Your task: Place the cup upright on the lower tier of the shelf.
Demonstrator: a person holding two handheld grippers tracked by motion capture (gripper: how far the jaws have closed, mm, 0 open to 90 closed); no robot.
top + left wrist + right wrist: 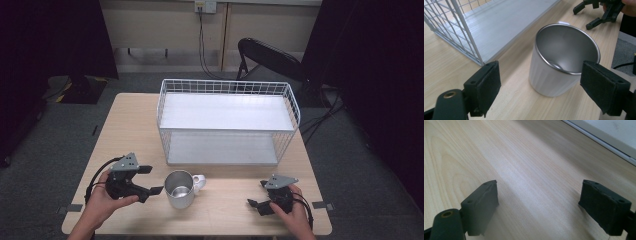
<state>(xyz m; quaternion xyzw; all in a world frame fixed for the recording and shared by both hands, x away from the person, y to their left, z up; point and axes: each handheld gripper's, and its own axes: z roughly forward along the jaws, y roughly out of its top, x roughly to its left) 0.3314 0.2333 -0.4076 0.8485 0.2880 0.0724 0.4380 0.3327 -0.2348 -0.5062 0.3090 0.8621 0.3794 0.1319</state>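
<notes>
Mug first: a white cup with a bare metal inside stands upright on the wooden surface, near the front edge, just before the open front of the white wire basket. Its handle points away from the left gripper, toward the person's right.

The left gripper sits just beside the mug with its fingers spread wide, holding nothing; in the left gripper view the mug stands between and just beyond the two pads, nearer the one at the right of that view, not yet touched. The right gripper rests well apart on the far side of the mug, fingers likewise wide apart and empty, with bare surface under them.

Judging from this, the step in hand is a grasp on the mug body, likely to set it in the basket. The risks I see:
- the mug is off-centre between the pads — one finger would meet the wall first and shove or tip it;
- the smooth, tapered wall may slide out of a squeeze taken too low;
- a high pinch at the thin rim could let the mug swing;
- a lift toward the basket could knock its front wire frame.
</notes>
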